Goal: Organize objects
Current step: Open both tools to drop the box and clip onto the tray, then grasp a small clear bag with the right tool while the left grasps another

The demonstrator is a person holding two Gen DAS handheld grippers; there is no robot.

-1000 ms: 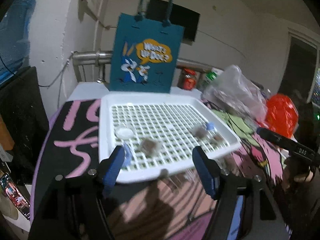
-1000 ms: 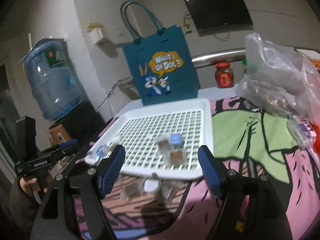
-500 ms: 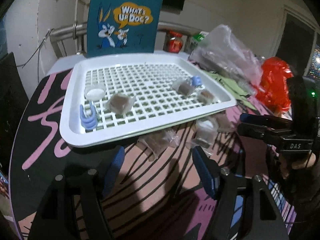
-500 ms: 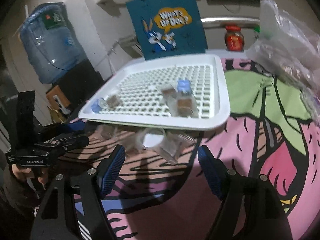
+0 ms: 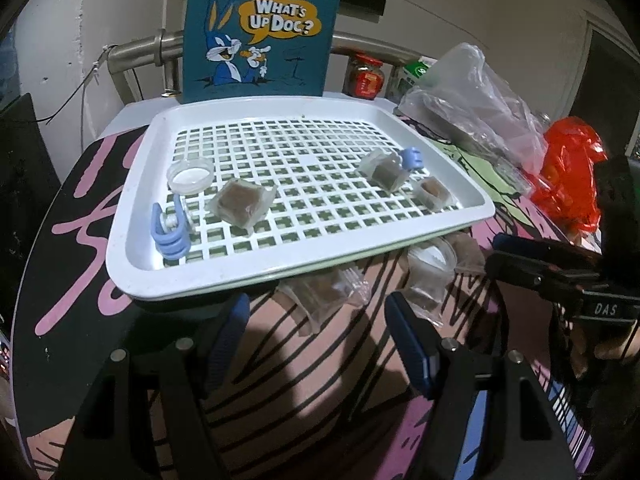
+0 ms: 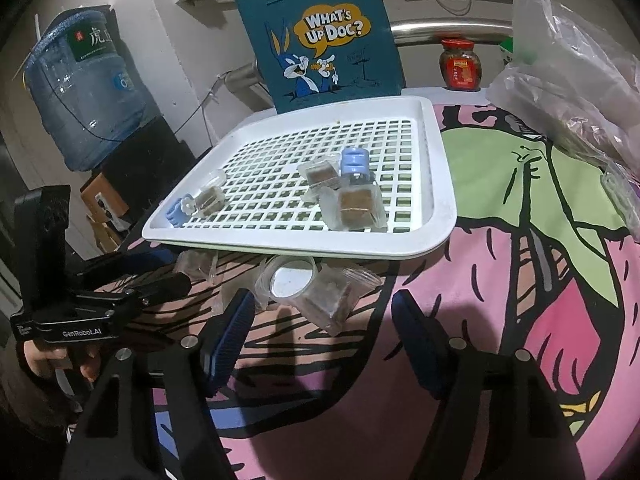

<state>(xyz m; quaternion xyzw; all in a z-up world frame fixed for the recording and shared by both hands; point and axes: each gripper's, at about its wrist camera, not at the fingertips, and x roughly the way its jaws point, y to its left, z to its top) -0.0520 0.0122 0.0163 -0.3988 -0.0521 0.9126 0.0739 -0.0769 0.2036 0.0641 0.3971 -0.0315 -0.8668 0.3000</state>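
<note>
A white slotted tray lies on the patterned cloth. In it are a clear lid, two blue clips and several clear packets of brown cubes. On the cloth just before the tray's front rim lie more packets and a clear round container. My left gripper is open and empty, just short of the loose packets. My right gripper is open and empty around the container and packet, not touching them.
A teal cartoon tote bag stands behind the tray. A clear plastic bag, a red bag and a red-lidded jar lie right. A water bottle stands far left.
Both grippers have dropped and come closer to the tray's front edge, so the loose packets and container now sit right ahead of the fingers. Both stay open.
</note>
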